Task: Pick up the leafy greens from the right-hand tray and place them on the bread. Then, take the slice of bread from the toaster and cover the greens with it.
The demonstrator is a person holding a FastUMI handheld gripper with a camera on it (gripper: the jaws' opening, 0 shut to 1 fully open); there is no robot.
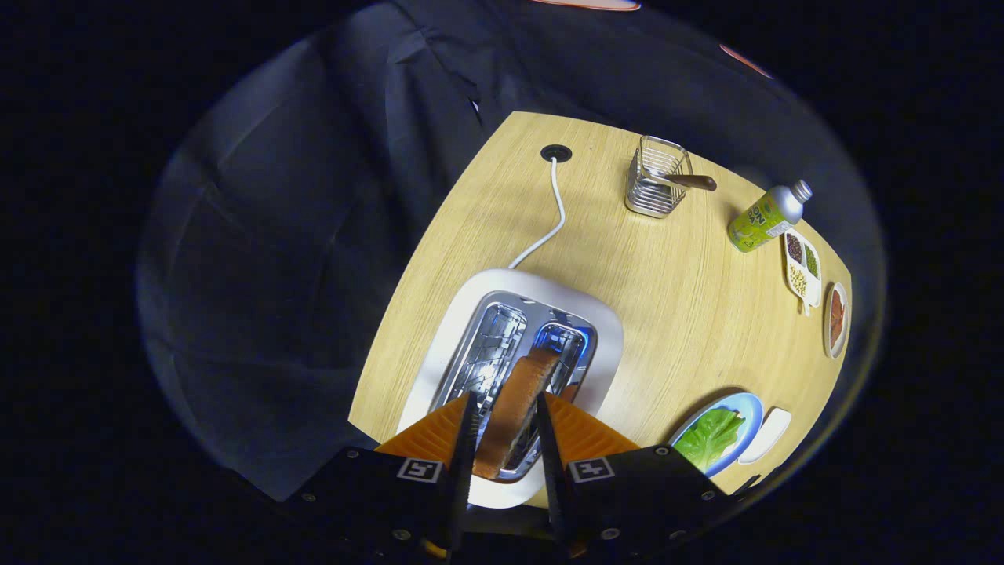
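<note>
I look straight down on a white toaster (608, 329) with two metal slots. A browned slice of bread (518, 400) stands on edge over the right slot, running back between my fingers. My gripper (506, 404) is shut on it, one finger against each flat face. To the right, near the table's edge, a green lettuce leaf (710, 438) lies on a blue plate (749, 408); whatever is under the leaf is hidden. A small white tray (767, 434) lies beside the plate.
The toaster's white cord (553, 220) runs to a hole in the wooden table (674, 298). Beyond stand a wire holder (657, 187) with a brown-handled utensil, a green bottle (765, 220) on its side, a divided dish of seeds (802, 267) and a small bowl (836, 318).
</note>
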